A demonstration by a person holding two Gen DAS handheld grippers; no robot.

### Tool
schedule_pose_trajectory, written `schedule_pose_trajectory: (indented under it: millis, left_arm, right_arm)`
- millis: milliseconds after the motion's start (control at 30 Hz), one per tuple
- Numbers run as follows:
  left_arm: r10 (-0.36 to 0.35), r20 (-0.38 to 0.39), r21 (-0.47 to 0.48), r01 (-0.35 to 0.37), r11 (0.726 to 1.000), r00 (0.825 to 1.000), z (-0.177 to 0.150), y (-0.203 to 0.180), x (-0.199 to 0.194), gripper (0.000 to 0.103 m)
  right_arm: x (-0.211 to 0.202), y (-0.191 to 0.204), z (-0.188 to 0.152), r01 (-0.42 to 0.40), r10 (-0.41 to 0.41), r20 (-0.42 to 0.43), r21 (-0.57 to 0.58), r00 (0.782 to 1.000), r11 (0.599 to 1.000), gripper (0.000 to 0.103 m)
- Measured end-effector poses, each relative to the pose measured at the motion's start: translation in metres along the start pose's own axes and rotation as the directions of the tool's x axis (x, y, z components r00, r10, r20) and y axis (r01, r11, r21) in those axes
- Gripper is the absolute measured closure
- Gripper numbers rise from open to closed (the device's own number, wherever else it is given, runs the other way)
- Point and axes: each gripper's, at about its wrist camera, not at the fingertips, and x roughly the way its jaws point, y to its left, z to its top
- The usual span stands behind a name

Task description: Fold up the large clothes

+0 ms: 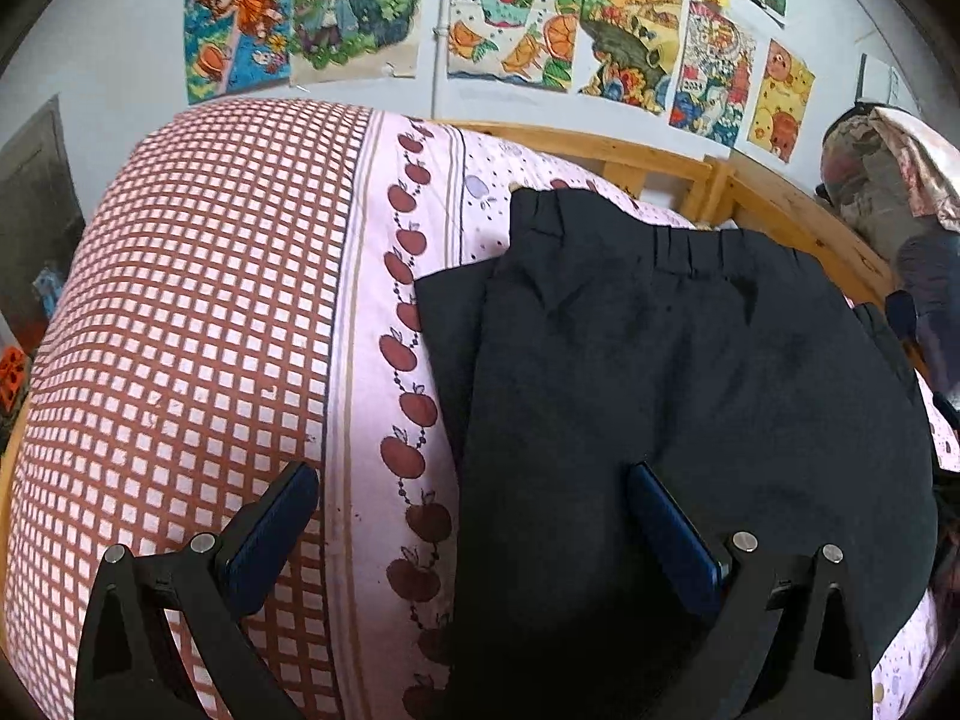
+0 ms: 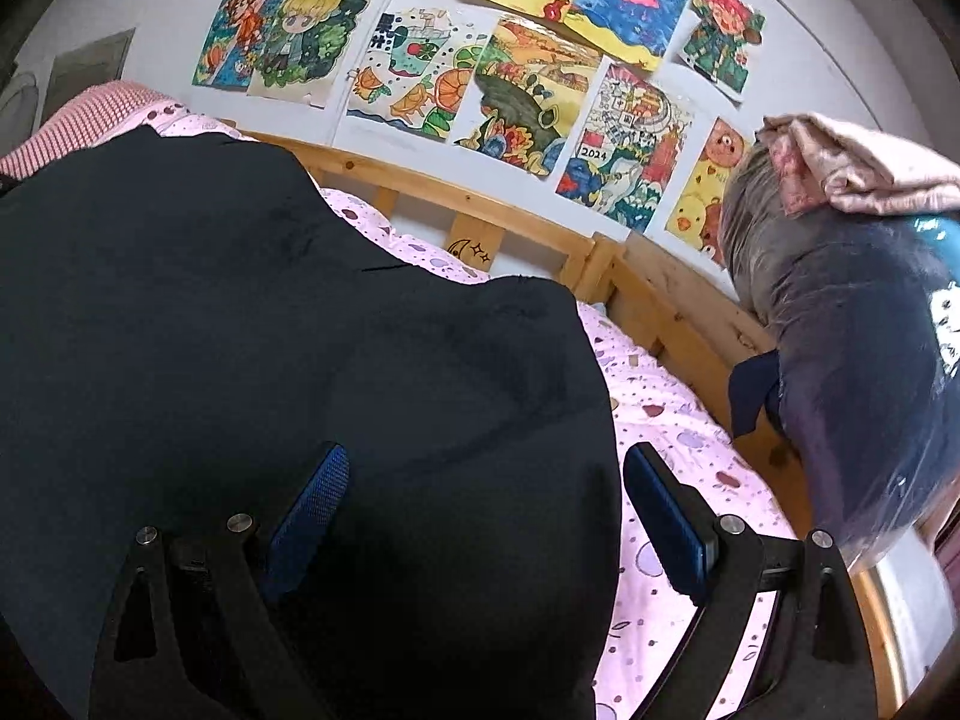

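Observation:
Dark navy trousers (image 1: 690, 372) lie folded on the pink bedspread, their elastic waistband toward the wooden rail at the far side. My left gripper (image 1: 474, 516) is open above the trousers' left edge: one blue pad hangs over the checked quilt, the other over the dark cloth. In the right wrist view the same trousers (image 2: 270, 330) fill the left and middle. My right gripper (image 2: 486, 498) is open over their right edge, with one pad above the cloth and the other above the pink sheet. Nothing is held between either pair of pads.
A red-and-white checked quilt (image 1: 192, 324) with an apple border bulges at the left. A wooden bed rail (image 2: 540, 228) runs along the far side. A plastic-wrapped bundle with pink cloth on top (image 2: 852, 330) stands at the right. Coloured drawings (image 2: 510, 78) cover the wall.

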Motion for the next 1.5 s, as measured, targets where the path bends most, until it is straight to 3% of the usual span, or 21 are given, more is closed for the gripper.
schedule_pose_trajectory:
  millis: [133, 600, 867, 967, 1033, 1133, 1233, 1367, 1500]
  left_arm:
    - [-0.019, -0.027, 0.015, 0.019, 1.0, 0.999, 0.001, 0.0, 0.007, 0.0]
    - [-0.124, -0.089, -0.065, 0.118, 0.991, 0.988, -0.005, 0.014, 0.026, 0.0]
    - [-0.135, -0.129, -0.069, 0.127, 0.99, 0.982, -0.007, 0.012, 0.035, 0.0]
    - [-0.129, -0.14, -0.062, 0.122, 0.991, 0.982, -0.002, 0.005, 0.04, 0.0]
    - [-0.129, -0.144, -0.06, 0.122, 0.991, 0.981, -0.001, 0.004, 0.042, 0.0]
    - [-0.128, -0.145, -0.055, 0.121, 0.991, 0.981, 0.001, 0.0, 0.045, 0.0]
    - [-0.135, -0.15, -0.058, 0.128, 0.99, 0.979, 0.002, -0.001, 0.049, 0.0]
    - [-0.146, -0.157, -0.053, 0.14, 0.989, 0.977, 0.003, 0.003, 0.052, 0.0]
    - [-0.171, -0.172, -0.052, 0.164, 0.985, 0.97, 0.006, 0.004, 0.056, 0.0]
  right_arm:
    - [0.005, -0.004, -0.004, -0.012, 0.012, 0.0, 0.016, 1.0, 1.0, 0.011]
    - [0.015, -0.005, -0.007, -0.026, 0.027, -0.016, 0.037, 1.0, 0.999, 0.008]
    - [0.03, -0.028, -0.014, -0.098, 0.112, -0.069, 0.18, 0.991, 0.979, 0.002]
    - [0.045, -0.048, -0.02, -0.188, 0.228, -0.107, 0.294, 0.968, 0.937, 0.002]
    - [0.057, -0.066, -0.026, -0.25, 0.321, -0.13, 0.385, 0.938, 0.888, 0.002]
    - [0.07, -0.086, -0.033, -0.253, 0.361, -0.155, 0.47, 0.919, 0.846, 0.002]
    - [0.085, -0.095, -0.039, -0.287, 0.431, -0.178, 0.52, 0.885, 0.805, 0.002]
    - [0.106, -0.088, -0.047, -0.329, 0.501, -0.218, 0.53, 0.838, 0.782, 0.001]
    - [0.119, -0.079, -0.055, -0.375, 0.566, -0.214, 0.56, 0.796, 0.739, 0.001]
